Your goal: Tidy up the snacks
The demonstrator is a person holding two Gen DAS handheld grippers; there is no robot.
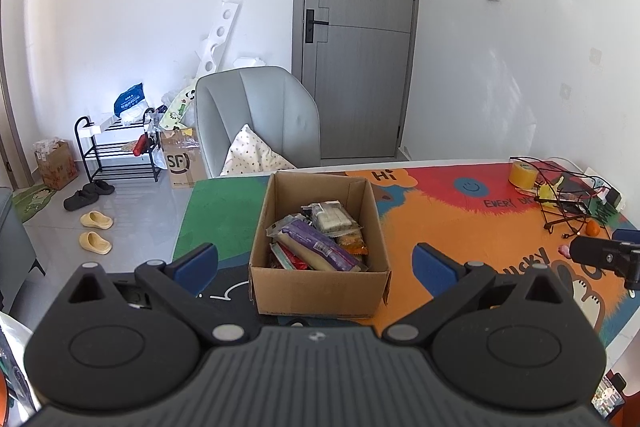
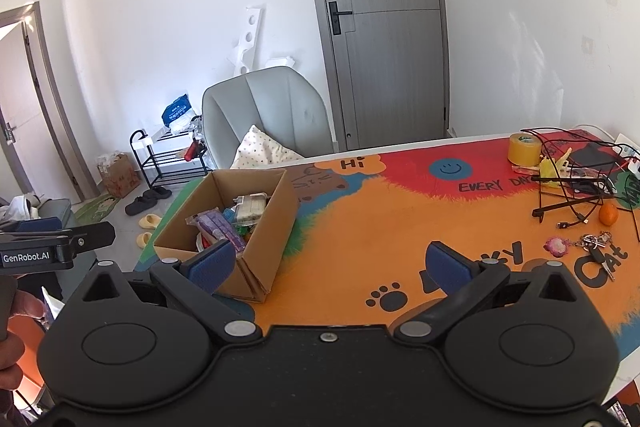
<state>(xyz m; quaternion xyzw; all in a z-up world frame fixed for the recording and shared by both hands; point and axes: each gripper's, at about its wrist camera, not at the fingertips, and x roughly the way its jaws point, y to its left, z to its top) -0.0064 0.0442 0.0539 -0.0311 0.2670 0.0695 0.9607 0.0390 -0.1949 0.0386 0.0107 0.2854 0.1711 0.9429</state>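
An open cardboard box [image 1: 320, 291] stands on the colourful table mat [image 1: 440, 227]. It holds several snack packets, among them a purple packet [image 1: 320, 247] and a clear pack of pale bars [image 1: 332, 217]. My left gripper [image 1: 316, 263] is open and empty, just in front of the box, its jaws spread wider than the box. In the right wrist view the box [image 2: 256, 227] sits at the left with the snacks [image 2: 224, 227] inside. My right gripper [image 2: 330, 265] is open and empty over the orange mat [image 2: 380, 227], to the right of the box.
At the table's far right lie a yellow tape roll [image 2: 523, 148], a black wire rack with cables [image 2: 576, 183], an orange [image 2: 608, 215] and keys [image 2: 596, 247]. A grey chair with a cushion [image 1: 256, 123] stands behind the table. A shoe rack [image 1: 116, 147] stands on the floor at left.
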